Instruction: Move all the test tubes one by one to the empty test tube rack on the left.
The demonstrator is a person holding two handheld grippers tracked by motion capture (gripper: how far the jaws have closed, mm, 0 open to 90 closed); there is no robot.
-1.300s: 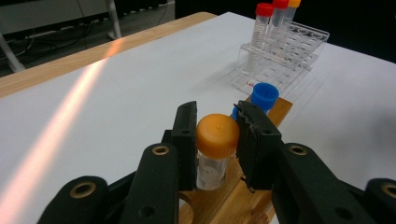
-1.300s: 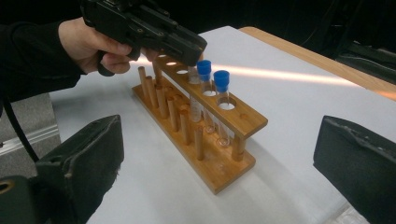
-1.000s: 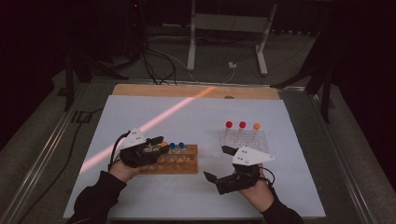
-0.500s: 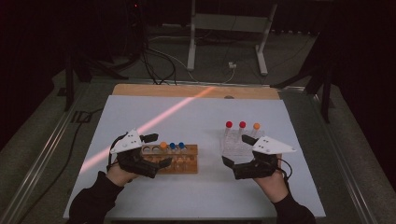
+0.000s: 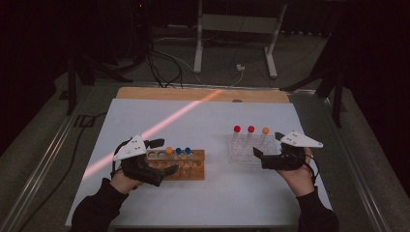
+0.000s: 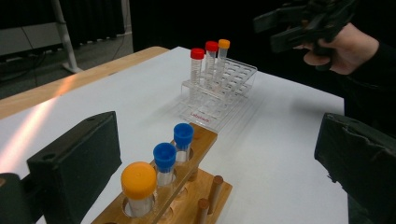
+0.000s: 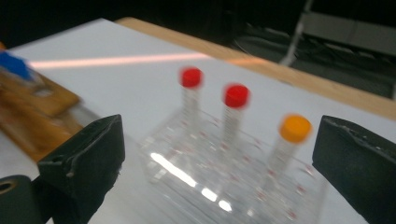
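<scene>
High view: wooden rack [image 5: 186,164] sits on the white surface [image 5: 203,121] left of centre, holding an orange-capped tube [image 5: 169,151] and two blue-capped tubes [image 5: 182,152] upright in its back row. Left gripper [image 5: 163,155] is at the rack's left end, one jaw behind the rack and one in front; the jaws have just been opening and now stand released, pads clear of tubes and wood. Left gripper view confirms this: orange-capped tube [image 6: 138,186] nearest, blue-capped tubes [image 6: 173,149] behind it, both jaws wide apart with the rack [image 6: 187,196] between them. Clear plastic rack [image 5: 251,149] stands right of centre, well apart from the wooden one, carrying two red-capped tubes [image 5: 243,129] and one orange-capped tube [image 5: 265,131]. Right gripper [image 5: 268,150] is just beside its right edge, jaws spread, grasping nothing; right gripper view shows those tubes between the open jaws, blurred.
</scene>
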